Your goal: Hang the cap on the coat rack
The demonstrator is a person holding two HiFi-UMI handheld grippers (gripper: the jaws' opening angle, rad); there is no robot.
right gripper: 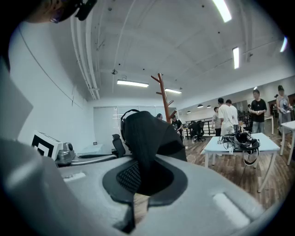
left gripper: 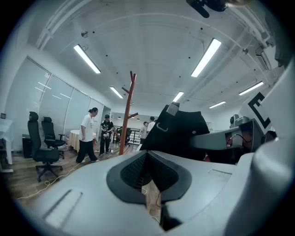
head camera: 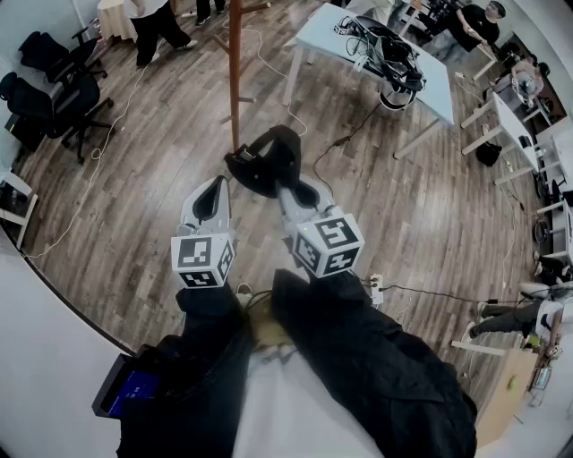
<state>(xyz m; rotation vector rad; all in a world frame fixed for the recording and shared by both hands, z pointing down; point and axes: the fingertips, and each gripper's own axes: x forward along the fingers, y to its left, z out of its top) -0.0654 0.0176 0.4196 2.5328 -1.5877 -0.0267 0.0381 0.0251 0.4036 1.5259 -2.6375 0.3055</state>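
Note:
A black cap [head camera: 269, 161] hangs from my right gripper [head camera: 285, 191], which is shut on its fabric. In the right gripper view the cap [right gripper: 146, 133] rises out of the closed jaws and fills the middle. The brown wooden coat rack [head camera: 235, 72] stands on the floor just beyond the cap, a little to the left; its forked top [right gripper: 162, 94] shows behind the cap. My left gripper [head camera: 218, 184] is beside the right one, shut with nothing in it. From the left gripper view the cap [left gripper: 184, 131] is to the right and the rack [left gripper: 128, 115] is ahead.
A white table [head camera: 322, 36] with headsets and cables stands at the back right. Black office chairs [head camera: 63, 98] are at the left. People walk at the far end [head camera: 157, 22]. Cables cross the wooden floor, and a power strip [head camera: 376, 284] lies near my right arm.

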